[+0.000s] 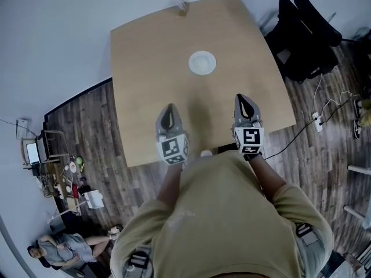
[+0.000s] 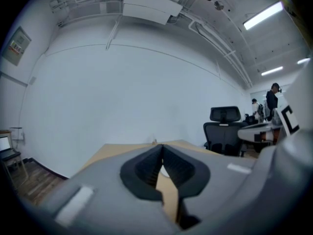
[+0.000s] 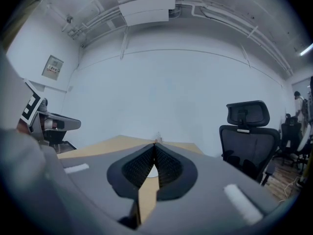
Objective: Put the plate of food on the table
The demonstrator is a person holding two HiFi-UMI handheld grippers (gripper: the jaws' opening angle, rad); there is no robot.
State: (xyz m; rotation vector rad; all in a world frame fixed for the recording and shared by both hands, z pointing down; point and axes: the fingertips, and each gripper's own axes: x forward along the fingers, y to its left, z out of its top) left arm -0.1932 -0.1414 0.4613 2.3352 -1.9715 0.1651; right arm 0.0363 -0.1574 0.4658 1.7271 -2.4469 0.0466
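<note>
While looking down from the head view, noted plate lying flat on worktop, on the far half, about midway between left and right edges and short of the far edge. Looked white and round; could not tell any food on it.

Found left tongs over the near half, toward the near-left corner, tips aimed at the far edge, well apart from plate. Found right tongs about level with them, toward the near-right corner, likewise well apart from plate.

Checked left gripper view: dark pads pressed together at the tips, nothing held. Only a sliver of worktop and a bit of white plate showing through the gap lower down.

Checked right gripper view: much the same, pads meeting at the tips, nothing clamped.

Marked a small object at the middle of the far edge, too small to name. Logged black chairs off the far-right corner, standing on wood floor.
</note>
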